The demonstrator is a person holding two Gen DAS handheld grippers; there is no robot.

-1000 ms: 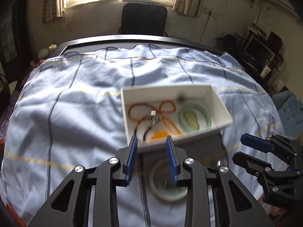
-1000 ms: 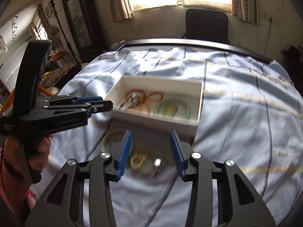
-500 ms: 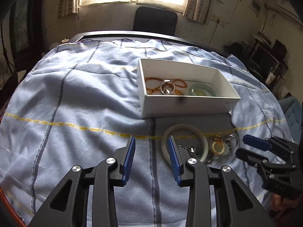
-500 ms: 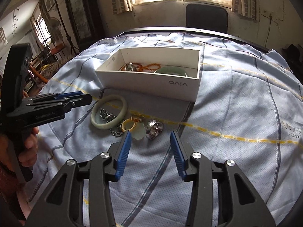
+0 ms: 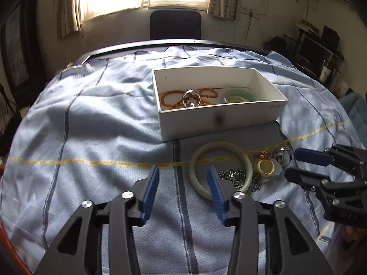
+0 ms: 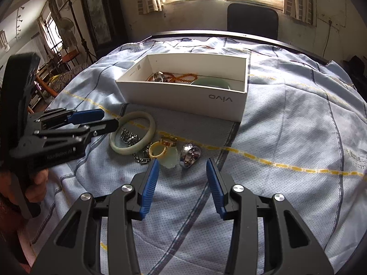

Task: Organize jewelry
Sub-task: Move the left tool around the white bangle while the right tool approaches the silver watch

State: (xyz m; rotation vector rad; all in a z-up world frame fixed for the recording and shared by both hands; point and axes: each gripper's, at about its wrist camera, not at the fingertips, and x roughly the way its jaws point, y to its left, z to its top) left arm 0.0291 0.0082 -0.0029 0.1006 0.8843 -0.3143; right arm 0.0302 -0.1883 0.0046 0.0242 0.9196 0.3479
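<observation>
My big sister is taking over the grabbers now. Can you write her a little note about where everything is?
Left gripper: open, empty, over the cloth by the pale bangle.
Right gripper: open, empty, just short of the rings.
Done: orange beads, a silver ring and a green bangle lie in the white box.
Left, on the cloth in front of the box: pale bangle, silver chain partly under it, yellow ring, pale green pendant, gold ring, chunky silver ring.

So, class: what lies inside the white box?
Inside the white box lie an orange bead string, a silver ring on it, and a green bangle. The near wall hides part of the floor.
</observation>
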